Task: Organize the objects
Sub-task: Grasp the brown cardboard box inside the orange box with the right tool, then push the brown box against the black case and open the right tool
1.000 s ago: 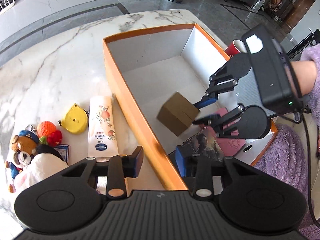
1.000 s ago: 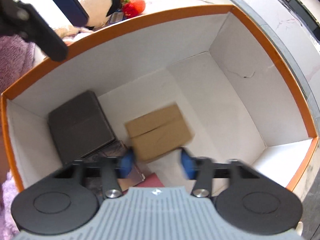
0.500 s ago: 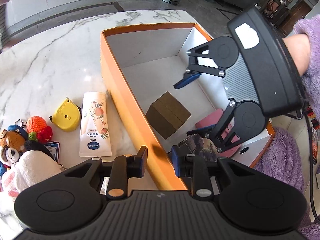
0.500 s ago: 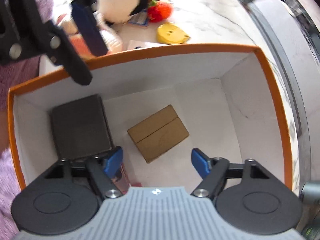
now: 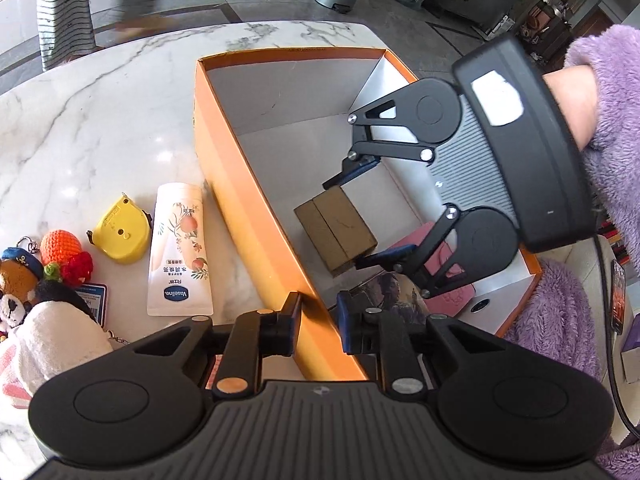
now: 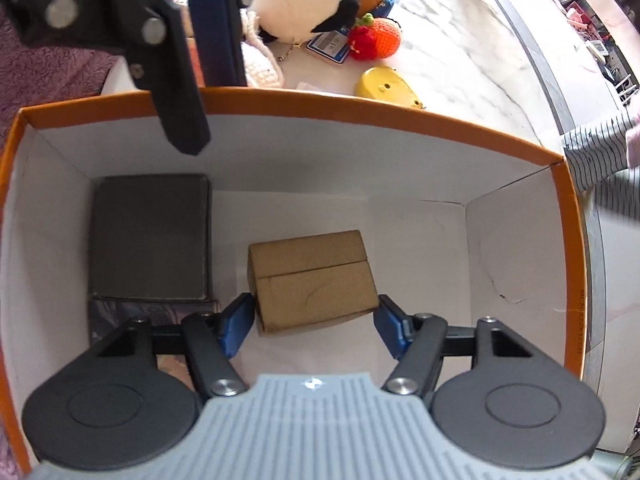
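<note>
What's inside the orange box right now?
In the orange cardboard box: a brown carton, a dark grey flat case on a printed book, a pink case. Anything beneath is hidden.

Striped sleeve (image 6: 600, 160) cut off, blurred

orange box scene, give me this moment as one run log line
right gripper: open, closing around cardboard box | left gripper: shut on orange box wall | outside: lotion tube, tape measure

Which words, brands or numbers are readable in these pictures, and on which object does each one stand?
"Vaseline": on the white tube lying on the table beside the orange box.
Chinese characters above that brand: too small to read.
Blue card by the plush toys: blurred.
Small print on the box's orange rim: unreadable.
</note>
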{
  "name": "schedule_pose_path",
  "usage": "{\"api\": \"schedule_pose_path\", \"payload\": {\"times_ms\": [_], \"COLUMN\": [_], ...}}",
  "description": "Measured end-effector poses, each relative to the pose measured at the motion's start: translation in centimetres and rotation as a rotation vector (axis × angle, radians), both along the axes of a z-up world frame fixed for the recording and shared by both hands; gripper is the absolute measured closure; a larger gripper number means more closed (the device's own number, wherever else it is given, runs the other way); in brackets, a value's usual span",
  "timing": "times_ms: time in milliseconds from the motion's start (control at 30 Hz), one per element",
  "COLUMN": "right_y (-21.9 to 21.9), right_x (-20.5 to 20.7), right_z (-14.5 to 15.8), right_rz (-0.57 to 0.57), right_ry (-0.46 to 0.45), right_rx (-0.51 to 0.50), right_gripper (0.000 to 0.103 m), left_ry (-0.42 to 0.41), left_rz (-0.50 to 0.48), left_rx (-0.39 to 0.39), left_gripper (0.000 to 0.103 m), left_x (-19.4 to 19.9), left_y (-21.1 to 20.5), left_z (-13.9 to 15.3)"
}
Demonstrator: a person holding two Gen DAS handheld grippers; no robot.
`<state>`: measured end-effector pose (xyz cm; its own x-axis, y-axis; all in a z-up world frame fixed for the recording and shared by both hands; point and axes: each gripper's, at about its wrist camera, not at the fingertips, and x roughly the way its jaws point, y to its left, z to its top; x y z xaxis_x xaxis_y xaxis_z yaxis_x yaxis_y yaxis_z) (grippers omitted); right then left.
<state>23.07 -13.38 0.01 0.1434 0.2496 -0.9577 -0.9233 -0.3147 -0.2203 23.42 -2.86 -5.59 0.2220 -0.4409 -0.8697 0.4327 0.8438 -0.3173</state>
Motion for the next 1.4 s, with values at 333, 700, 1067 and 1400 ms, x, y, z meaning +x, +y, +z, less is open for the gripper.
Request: {"api": "schedule_pose_path", "payload": {"times_ms": [333, 700, 1067, 1400], "right_y": [1.4, 3.6, 2.4, 3.0], "right_x": [-1.8, -0.3, 1.7, -0.7], "right_z": [0.3, -0.1, -2.1, -2.9], "right_rz": [0.044, -0.024, -0.109, -0.001], "right_ry": [0.015, 0.108, 0.091, 0.077], "right_rx": [-0.048, 0.012, -0.074, -0.052], "right_gripper": [0.039, 0.038, 0.075, 0.076], "left_ry": [0.0, -0.002, -0.003, 0.004], "left_rz": [0.017, 0.017, 0.012, 0.016], "left_rx": [-0.01, -0.006, 0.01, 0.017], "left_gripper": [0.08, 0.08, 0.08, 0.08], "left_x": [0.1, 0.1, 0.5, 0.6], "left_y": [0.2, 0.1, 0.0, -0.5], "left_z": [-0.1, -0.1, -0.1, -0.1]}}
